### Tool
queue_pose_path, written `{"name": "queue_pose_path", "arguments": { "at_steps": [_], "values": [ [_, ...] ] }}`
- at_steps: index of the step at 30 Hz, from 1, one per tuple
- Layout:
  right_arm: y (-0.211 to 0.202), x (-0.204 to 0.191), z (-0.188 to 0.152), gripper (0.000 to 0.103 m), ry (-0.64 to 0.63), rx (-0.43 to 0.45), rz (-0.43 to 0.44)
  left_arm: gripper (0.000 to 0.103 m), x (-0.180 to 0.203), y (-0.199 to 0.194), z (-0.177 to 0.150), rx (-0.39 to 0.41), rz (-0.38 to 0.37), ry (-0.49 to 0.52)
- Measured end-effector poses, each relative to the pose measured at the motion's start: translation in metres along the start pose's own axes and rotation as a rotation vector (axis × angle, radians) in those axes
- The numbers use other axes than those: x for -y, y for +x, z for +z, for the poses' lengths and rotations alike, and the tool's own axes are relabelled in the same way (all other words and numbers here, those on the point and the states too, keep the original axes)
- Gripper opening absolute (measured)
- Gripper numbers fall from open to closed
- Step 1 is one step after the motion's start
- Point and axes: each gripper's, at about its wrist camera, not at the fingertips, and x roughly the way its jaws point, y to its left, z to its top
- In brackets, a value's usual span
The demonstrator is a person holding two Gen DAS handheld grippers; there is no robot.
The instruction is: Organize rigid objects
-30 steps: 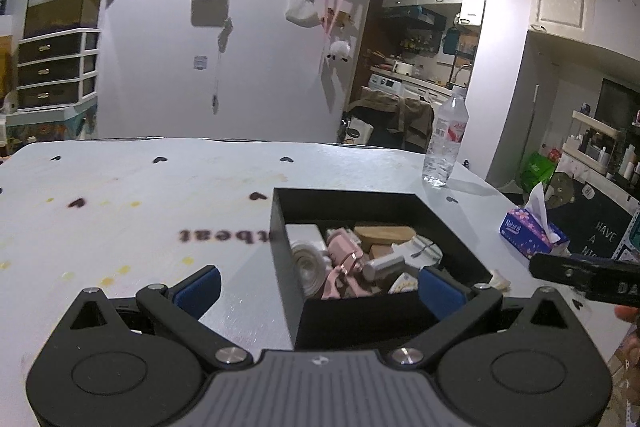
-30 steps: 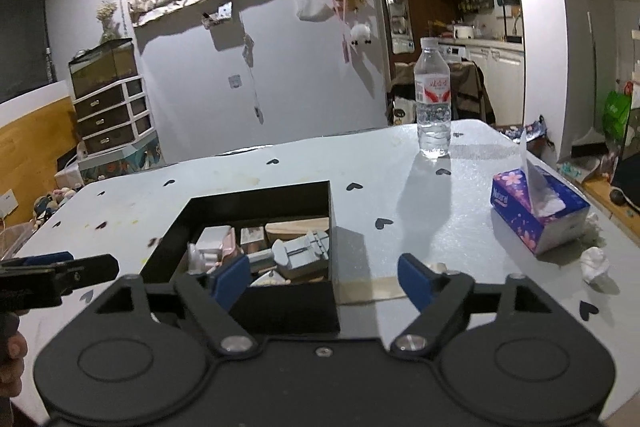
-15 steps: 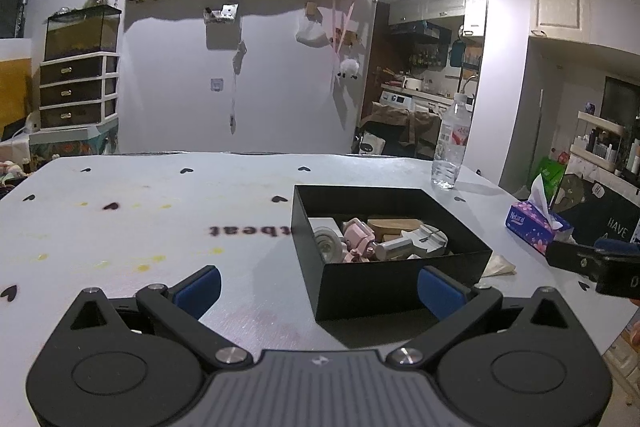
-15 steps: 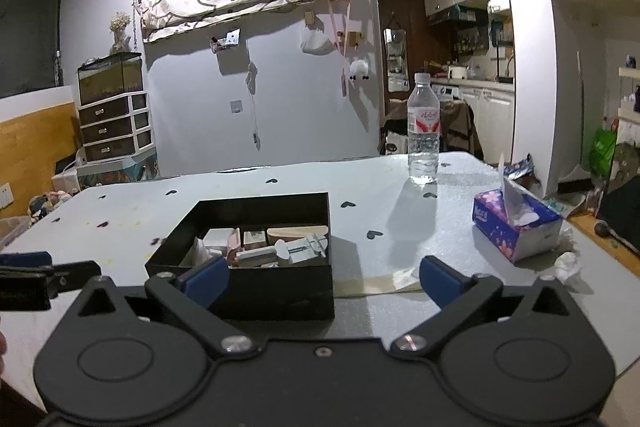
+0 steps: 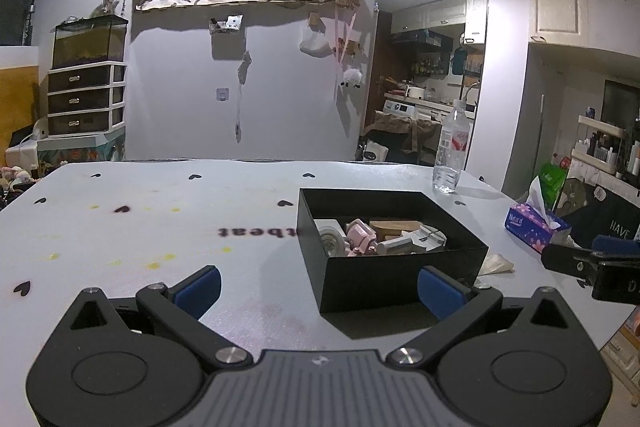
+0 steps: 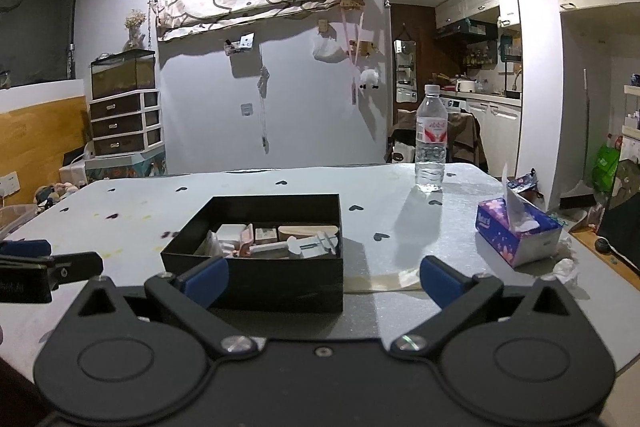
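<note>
A black open box [image 5: 400, 279] stands on the white table, also in the right wrist view [image 6: 280, 287]. It holds several small rigid items: a tape roll [image 5: 330, 237], a pink piece [image 5: 360, 237], a wooden block [image 5: 394, 225] and white parts [image 6: 312, 245]. My left gripper [image 5: 318, 289] is open and empty, back from the box's near left side. My right gripper [image 6: 322, 277] is open and empty, in front of the box's near wall. Each gripper shows at the edge of the other's view.
A water bottle [image 6: 431, 143] stands at the table's far right. A purple tissue box [image 6: 518, 233] and crumpled tissue [image 6: 566, 269] lie at the right edge. A strip of tape [image 6: 384, 283] lies right of the box. The table has heart marks and printed letters [image 5: 256, 231].
Both grippers have pulled back and lowered away from the box, which now looks smaller and farther. Both stay open and empty.
</note>
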Motion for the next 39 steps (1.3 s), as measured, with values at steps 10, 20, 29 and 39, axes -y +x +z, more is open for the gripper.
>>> {"name": "queue_pose_path", "arguments": {
  "at_steps": [10, 20, 29, 39],
  "values": [
    [0.0014, -0.0012, -0.0030, 0.103, 0.008, -0.010, 0.007, 0.103, -0.0021, -0.0048, 0.0023, 0.009, 0.012, 0.002],
    [0.0007, -0.0004, -0.0033, 0.103, 0.013, -0.010, 0.002, 0.103, 0.0000, -0.0070, 0.0040, 0.014, 0.008, 0.013],
    [0.0005, -0.0002, -0.0034, 0.103, 0.013, -0.009, 0.001, 0.103, 0.0026, -0.0074, 0.0044, 0.018, 0.005, 0.013],
    [0.0015, 0.0034, -0.0027, 0.103, 0.013, -0.009, -0.001, 0.103, 0.0025, -0.0074, 0.0044, 0.018, 0.005, 0.013]
  ]
}}
